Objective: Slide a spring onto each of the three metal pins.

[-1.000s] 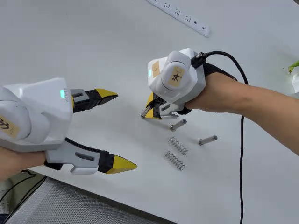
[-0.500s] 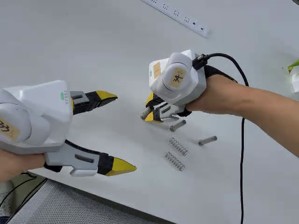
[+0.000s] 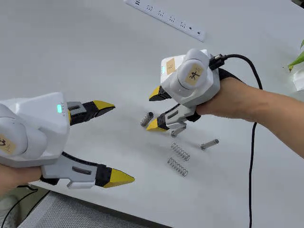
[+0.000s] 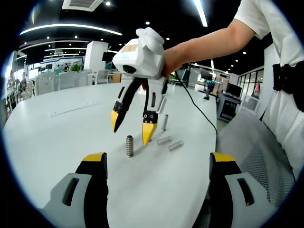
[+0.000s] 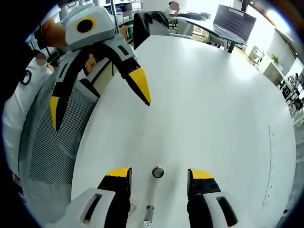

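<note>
The upright sprung pin (image 3: 147, 118) at frame centre stands between the open, empty right gripper (image 3: 153, 110) jaws, loose springs (image 3: 180, 151) just lower right, open left gripper (image 3: 121, 142) farther off

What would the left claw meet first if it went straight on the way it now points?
Probably the upright metal pin wearing a coiled spring, standing ahead of the open left claw; the right claw hangs just beyond it. Depth is unclear.

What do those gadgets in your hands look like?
The left gripper and right gripper each have a white plastic body, black jaws ending in pointed yellow tips, a green light and a tan handwritten sticker. A black cable leaves the right one. The person wears a white short-sleeved shirt.
</note>
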### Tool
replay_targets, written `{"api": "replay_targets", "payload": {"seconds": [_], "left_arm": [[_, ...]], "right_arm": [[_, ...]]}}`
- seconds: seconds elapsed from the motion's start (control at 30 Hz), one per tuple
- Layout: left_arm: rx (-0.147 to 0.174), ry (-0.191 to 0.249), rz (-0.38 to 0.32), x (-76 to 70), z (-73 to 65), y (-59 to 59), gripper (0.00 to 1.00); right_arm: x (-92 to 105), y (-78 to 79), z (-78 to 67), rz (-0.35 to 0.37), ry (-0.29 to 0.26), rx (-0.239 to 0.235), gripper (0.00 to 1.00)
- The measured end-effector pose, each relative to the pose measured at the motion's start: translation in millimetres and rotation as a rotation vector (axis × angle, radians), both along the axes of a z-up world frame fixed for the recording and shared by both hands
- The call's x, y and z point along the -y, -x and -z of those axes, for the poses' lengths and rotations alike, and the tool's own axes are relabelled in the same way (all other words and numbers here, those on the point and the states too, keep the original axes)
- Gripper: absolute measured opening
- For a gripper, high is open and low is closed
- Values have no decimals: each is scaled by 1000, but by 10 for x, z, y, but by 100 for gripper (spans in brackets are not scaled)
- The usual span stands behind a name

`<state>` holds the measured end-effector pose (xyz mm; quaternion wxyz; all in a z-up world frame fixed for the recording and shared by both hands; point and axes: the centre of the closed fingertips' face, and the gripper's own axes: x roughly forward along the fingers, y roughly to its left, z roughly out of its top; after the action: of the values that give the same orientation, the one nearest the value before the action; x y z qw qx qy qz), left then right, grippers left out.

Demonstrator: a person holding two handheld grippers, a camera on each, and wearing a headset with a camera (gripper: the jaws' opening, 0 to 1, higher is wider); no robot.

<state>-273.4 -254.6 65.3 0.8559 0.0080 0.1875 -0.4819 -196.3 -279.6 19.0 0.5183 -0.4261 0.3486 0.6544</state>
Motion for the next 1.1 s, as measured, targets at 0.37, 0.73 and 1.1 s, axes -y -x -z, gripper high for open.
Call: {"api": "replay_targets", "payload": {"seconds": [0.37, 0.73, 1.1], "left_arm": [[2, -50, 15, -41, -12, 39, 88], [15, -108, 47, -18, -77, 62, 87], [44, -199, 124, 127, -107, 94, 85]], "right_arm": [[67, 26, -317, 86, -167, 14, 69], [371, 75, -516, 198, -299, 29, 87], [916, 230, -708, 367, -417, 52, 95]]}}
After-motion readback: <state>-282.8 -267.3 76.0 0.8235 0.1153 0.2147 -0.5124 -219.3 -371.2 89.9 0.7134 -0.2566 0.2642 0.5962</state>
